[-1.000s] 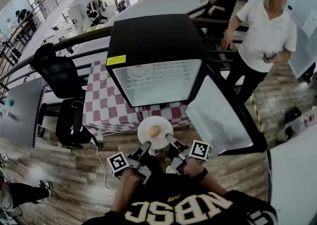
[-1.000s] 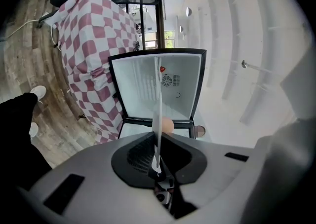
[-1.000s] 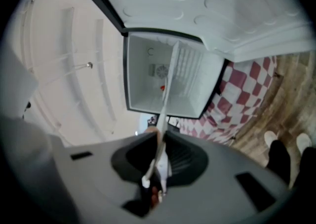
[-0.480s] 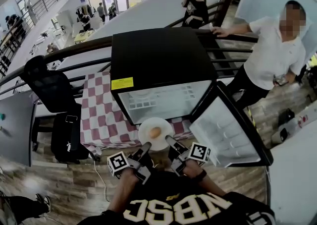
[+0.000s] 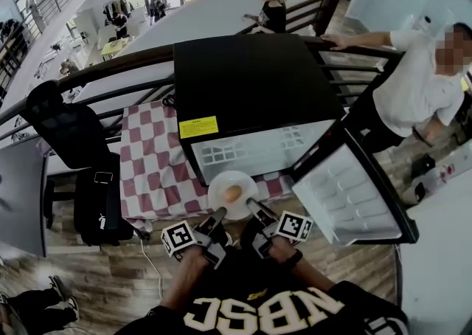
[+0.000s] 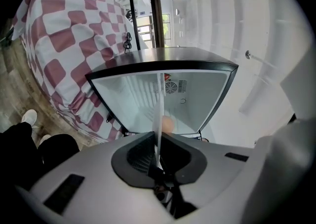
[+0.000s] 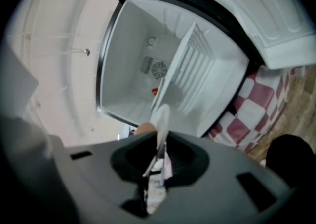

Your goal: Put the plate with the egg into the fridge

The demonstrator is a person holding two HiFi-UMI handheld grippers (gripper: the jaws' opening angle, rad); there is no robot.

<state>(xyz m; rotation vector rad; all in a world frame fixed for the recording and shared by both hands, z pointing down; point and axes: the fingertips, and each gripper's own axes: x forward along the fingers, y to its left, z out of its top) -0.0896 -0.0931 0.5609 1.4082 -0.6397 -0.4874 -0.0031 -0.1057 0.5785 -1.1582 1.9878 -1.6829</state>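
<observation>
Clamping the plate (image 5: 244,184) at its near rim are left gripper (image 5: 220,215) and right gripper (image 5: 251,206) — egg (image 5: 232,193) just beyond.

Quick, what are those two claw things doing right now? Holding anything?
The left gripper: closed on the rim of the plate that carries the egg.
The right gripper: closed on the same plate's rim.

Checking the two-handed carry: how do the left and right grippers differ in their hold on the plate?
The left gripper clamps the near-left rim of the plate; the right gripper clamps its near-right rim. The left gripper sits toward the checkered cloth, the right toward the open fridge door. Both are shut on the plate.
</observation>
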